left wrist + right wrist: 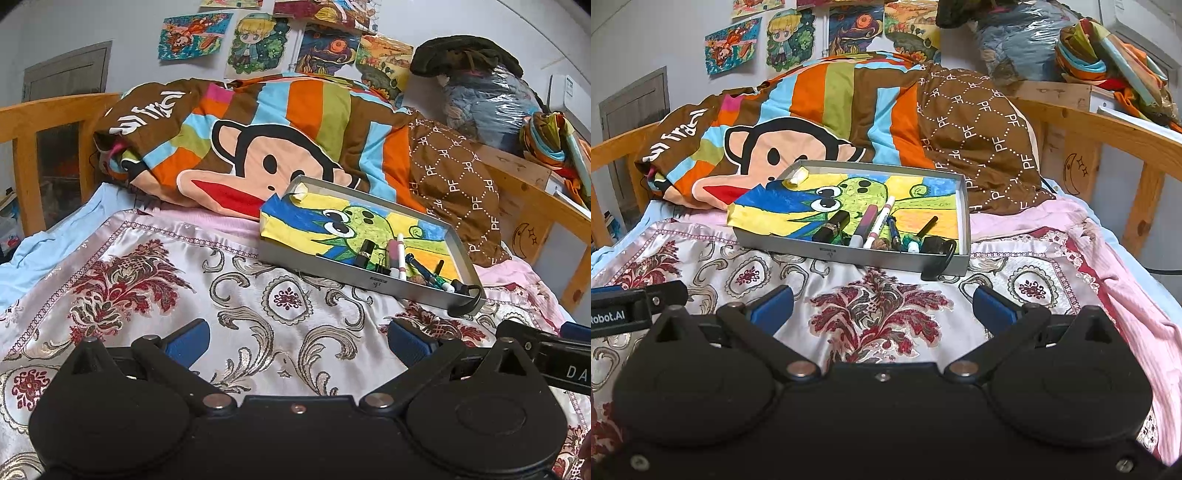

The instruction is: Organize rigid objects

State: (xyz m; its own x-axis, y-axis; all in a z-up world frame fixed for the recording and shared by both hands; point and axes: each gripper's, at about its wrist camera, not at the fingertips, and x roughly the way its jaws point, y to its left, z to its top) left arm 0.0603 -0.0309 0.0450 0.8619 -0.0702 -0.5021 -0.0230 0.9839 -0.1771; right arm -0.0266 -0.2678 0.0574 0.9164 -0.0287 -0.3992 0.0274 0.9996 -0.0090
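A grey metal tray (354, 275) (857, 254) lined with a colourful frog drawing lies on the bed ahead of both grippers. Along its near wall lie a black lipstick (833, 225), a pink-and-white marker (879, 227) (400, 258), a purple tube (864, 227), a dark blue pen (894, 230), a black pen (927, 226) and a black clip (936, 254) hooked over the rim. My left gripper (297, 339) stands open above the patterned cloth, empty. My right gripper (882, 301) is open and empty too, short of the tray.
A striped monkey-print quilt (258, 147) is piled behind the tray. A wooden bed rail (1108, 122) runs along the right and far side. The embroidered satin cloth (879, 317) covers the near mattress. Drawings hang on the wall (55, 22); bundles of clothes sit at the upper right.
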